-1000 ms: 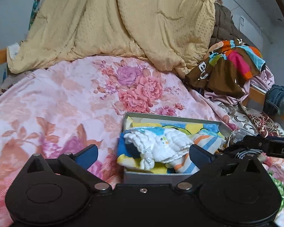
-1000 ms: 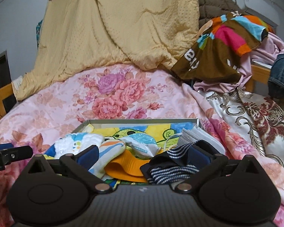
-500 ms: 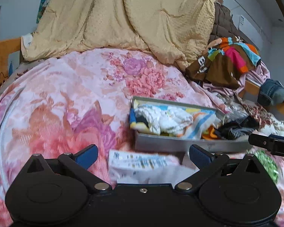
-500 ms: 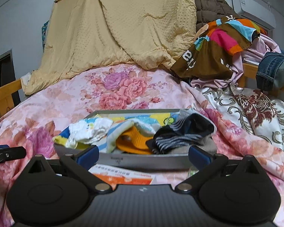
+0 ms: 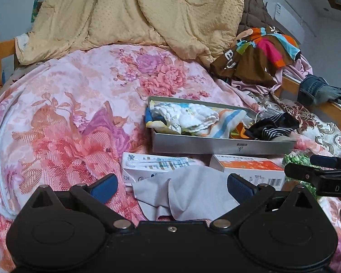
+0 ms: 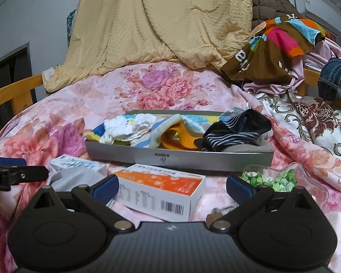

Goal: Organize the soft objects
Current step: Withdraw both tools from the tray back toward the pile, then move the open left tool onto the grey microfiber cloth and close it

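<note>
A grey tray (image 5: pixel 216 145) (image 6: pixel 177 157) sits on the floral bedspread. It holds a white cloth (image 5: pixel 188 116) (image 6: pixel 125 127), a striped blue-orange cloth (image 6: pixel 161 134), an orange piece (image 6: pixel 181 140) and a dark striped sock (image 5: pixel 272 129) (image 6: pixel 236 132). A grey cloth (image 5: pixel 186 193) (image 6: pixel 72 177) lies in front of the tray. My left gripper (image 5: pixel 171 187) is open and empty, just above the grey cloth. My right gripper (image 6: pixel 171 187) is open and empty, above an orange-white box (image 6: pixel 161 187) (image 5: pixel 250 169).
A white packet (image 5: pixel 152 165) (image 6: pixel 75 162) lies left of the box. A bag of green pieces (image 6: pixel 272 178) (image 5: pixel 295 159) lies to the right. A yellow blanket (image 5: pixel 136 16), a colourful garment (image 6: pixel 277 43) and jeans (image 5: pixel 318 89) lie behind. Wooden bed rails (image 6: pixel 13 95) run along both sides.
Both grippers have drawn back from the tray and sit lower and nearer to me. The grey cloth, boxes and green bag have come into view. Both remain open and empty.
</note>
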Available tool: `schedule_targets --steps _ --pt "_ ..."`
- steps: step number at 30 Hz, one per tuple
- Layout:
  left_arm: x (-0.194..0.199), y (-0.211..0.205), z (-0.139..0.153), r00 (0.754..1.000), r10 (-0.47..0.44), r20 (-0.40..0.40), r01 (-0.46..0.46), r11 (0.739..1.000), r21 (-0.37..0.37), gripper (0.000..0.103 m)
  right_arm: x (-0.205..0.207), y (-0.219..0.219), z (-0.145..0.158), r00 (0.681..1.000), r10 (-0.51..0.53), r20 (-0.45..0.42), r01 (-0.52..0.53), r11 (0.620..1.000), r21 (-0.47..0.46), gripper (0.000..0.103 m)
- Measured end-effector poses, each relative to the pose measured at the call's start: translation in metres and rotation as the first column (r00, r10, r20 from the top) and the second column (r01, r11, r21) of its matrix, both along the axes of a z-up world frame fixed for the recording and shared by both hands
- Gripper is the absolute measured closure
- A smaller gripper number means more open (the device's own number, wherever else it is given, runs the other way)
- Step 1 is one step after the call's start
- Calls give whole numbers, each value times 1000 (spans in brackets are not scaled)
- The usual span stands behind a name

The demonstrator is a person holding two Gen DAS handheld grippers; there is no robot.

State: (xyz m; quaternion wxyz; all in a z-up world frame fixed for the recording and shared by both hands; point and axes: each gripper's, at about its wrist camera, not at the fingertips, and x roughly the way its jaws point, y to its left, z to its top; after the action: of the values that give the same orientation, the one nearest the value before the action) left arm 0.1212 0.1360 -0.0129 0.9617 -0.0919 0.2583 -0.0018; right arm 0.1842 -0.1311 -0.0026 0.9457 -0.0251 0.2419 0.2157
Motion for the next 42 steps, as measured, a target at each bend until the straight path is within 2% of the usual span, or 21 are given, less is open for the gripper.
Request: schedule_targets --steps 22,42 --pt "2 -14 -5 997 -75 -33 76 997 5 1 -23 1 -10 999 48 -22 -49 999 -21 0" --pt "-1 -12 -11 996 -67 -58 68 998 18 1 -20 2 -21 996 23 -92 -27 999 -42 0"
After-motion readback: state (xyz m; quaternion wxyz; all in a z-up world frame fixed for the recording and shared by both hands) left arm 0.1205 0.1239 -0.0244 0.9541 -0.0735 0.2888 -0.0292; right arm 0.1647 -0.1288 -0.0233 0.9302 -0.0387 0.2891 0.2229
